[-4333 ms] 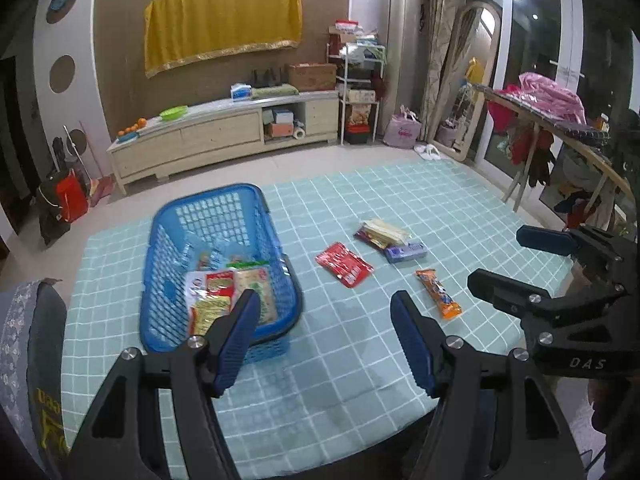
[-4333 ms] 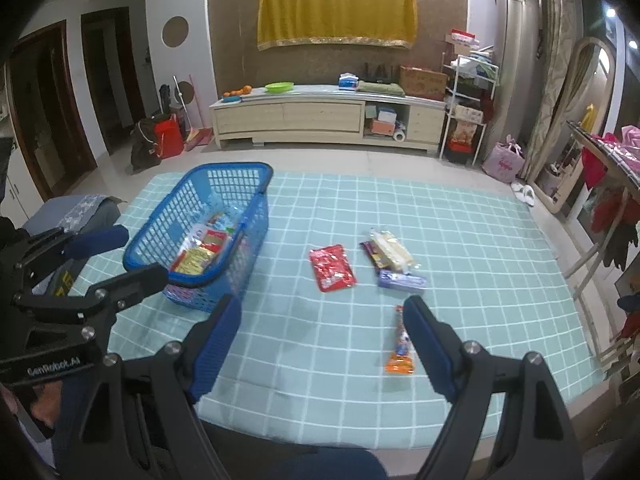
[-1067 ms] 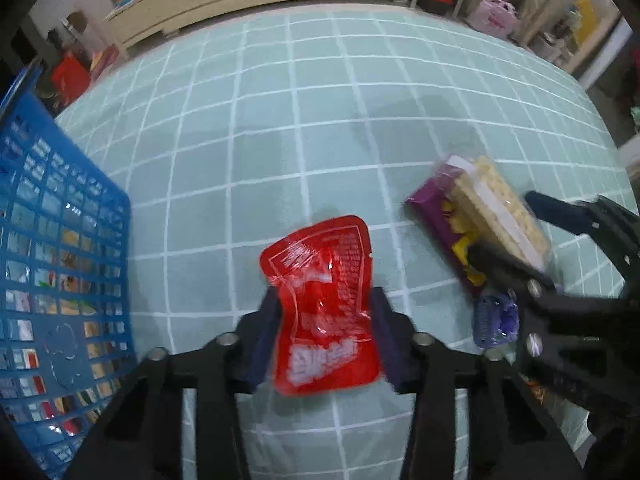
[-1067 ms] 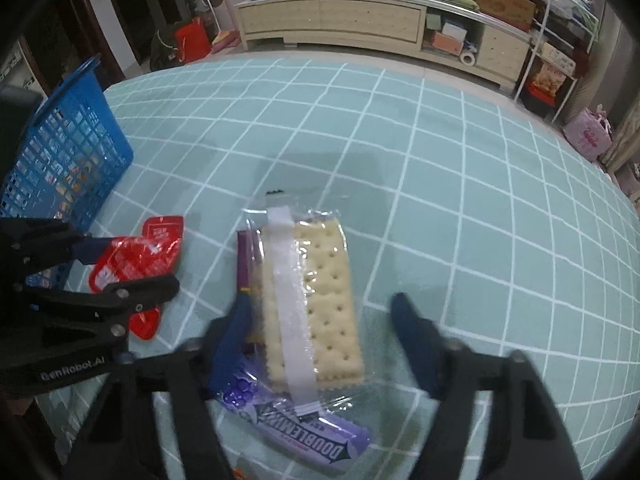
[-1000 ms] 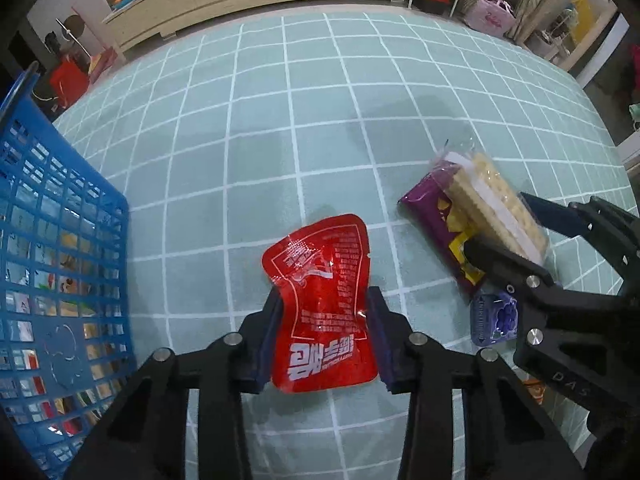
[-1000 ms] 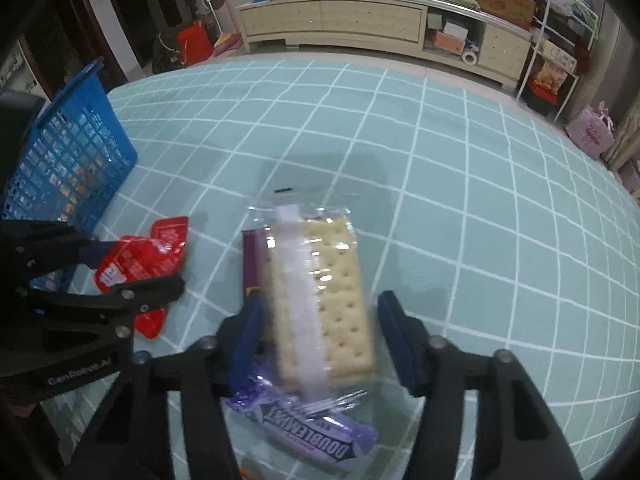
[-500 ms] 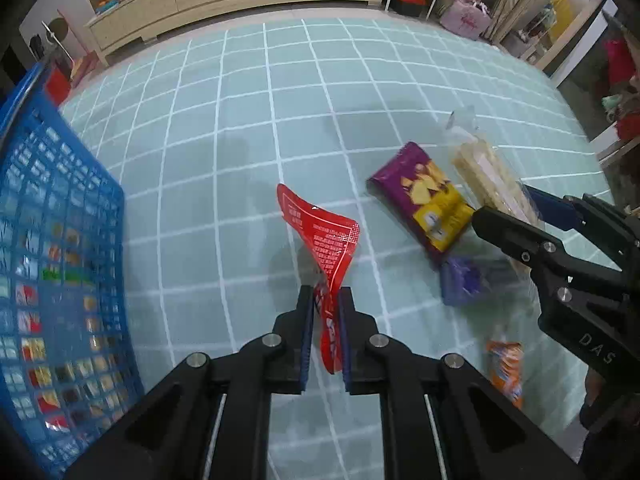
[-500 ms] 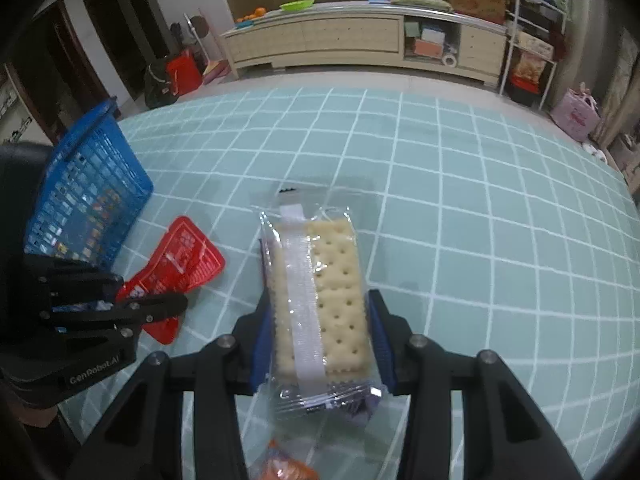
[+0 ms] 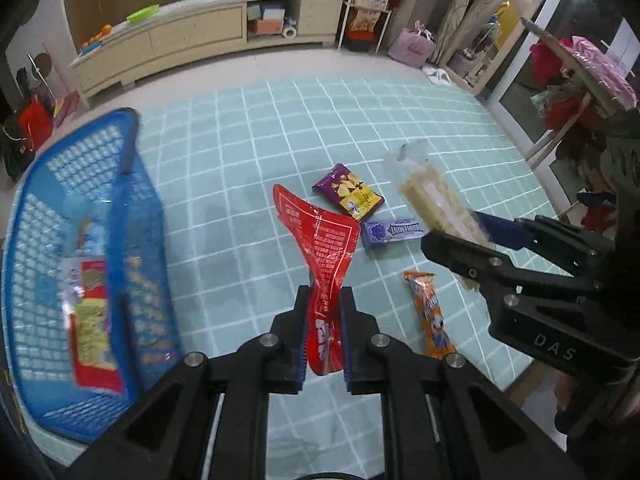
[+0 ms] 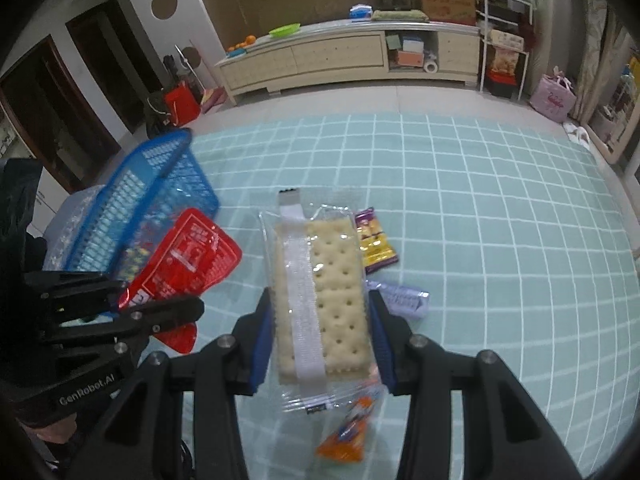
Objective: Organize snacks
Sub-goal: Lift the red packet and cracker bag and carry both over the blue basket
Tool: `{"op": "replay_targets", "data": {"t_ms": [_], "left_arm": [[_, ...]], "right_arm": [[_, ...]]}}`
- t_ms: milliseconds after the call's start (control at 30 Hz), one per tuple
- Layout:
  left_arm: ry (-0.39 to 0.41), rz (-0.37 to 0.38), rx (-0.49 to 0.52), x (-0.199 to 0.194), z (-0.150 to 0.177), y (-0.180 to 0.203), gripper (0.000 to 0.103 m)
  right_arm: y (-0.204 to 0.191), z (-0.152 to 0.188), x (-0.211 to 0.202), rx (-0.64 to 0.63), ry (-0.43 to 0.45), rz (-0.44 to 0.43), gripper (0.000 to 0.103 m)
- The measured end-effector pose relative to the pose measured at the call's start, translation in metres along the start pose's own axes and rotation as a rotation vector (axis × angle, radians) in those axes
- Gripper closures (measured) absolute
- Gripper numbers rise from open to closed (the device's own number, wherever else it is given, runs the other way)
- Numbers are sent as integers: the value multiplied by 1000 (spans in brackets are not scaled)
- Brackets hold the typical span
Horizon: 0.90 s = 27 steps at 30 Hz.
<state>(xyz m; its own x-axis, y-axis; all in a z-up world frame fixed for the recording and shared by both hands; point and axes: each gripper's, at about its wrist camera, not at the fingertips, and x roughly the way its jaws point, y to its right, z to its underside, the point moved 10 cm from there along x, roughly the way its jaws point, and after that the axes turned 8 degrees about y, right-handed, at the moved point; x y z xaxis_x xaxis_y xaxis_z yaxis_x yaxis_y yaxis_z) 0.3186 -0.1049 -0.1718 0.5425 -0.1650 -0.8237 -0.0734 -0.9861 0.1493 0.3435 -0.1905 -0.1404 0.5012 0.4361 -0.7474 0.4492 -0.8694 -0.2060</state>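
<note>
My left gripper (image 9: 323,300) is shut on a red snack pouch (image 9: 320,240) and holds it above the table, just right of the blue basket (image 9: 132,216). The pouch (image 10: 188,264) and the left gripper (image 10: 160,316) also show in the right wrist view. My right gripper (image 10: 320,320) is shut on a clear pack of crackers (image 10: 324,292), lifted off the table; it also shows in the left wrist view (image 9: 436,204). On the cloth lie a purple chip packet (image 9: 347,195), a purple gum pack (image 9: 394,233) and an orange bar (image 9: 430,316).
The blue basket (image 10: 156,184) holds several snack packets. The table wears a teal checked cloth (image 9: 360,120). A long cabinet (image 10: 340,60) stands against the far wall. A clothes rack (image 9: 580,64) stands to the right of the table.
Both grippers have risen and pulled back from the table with their snacks. The red pouch now hangs upright in the left gripper, nearer the basket. The chip packet under the crackers is uncovered.
</note>
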Motion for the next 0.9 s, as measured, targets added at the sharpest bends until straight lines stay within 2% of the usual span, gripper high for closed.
{"op": "replay_targets", "data": {"t_ms": [200,433,700,900], "left_arm": [[50,0,-11,-49,5,-16,92],[94,-8,29,-76,11,-35,92],[137,-39,18,-101,12,-85,92],[125,-81,13,-104,13,-122,92]], "right_arm": [[-35,1,-25,20,30,-15,54],[-80,0,-42,2,64,-23,55],[-126,1,-32,-39,49,-38,55],[-156,-2,-19,-44,58,-71,55]]}}
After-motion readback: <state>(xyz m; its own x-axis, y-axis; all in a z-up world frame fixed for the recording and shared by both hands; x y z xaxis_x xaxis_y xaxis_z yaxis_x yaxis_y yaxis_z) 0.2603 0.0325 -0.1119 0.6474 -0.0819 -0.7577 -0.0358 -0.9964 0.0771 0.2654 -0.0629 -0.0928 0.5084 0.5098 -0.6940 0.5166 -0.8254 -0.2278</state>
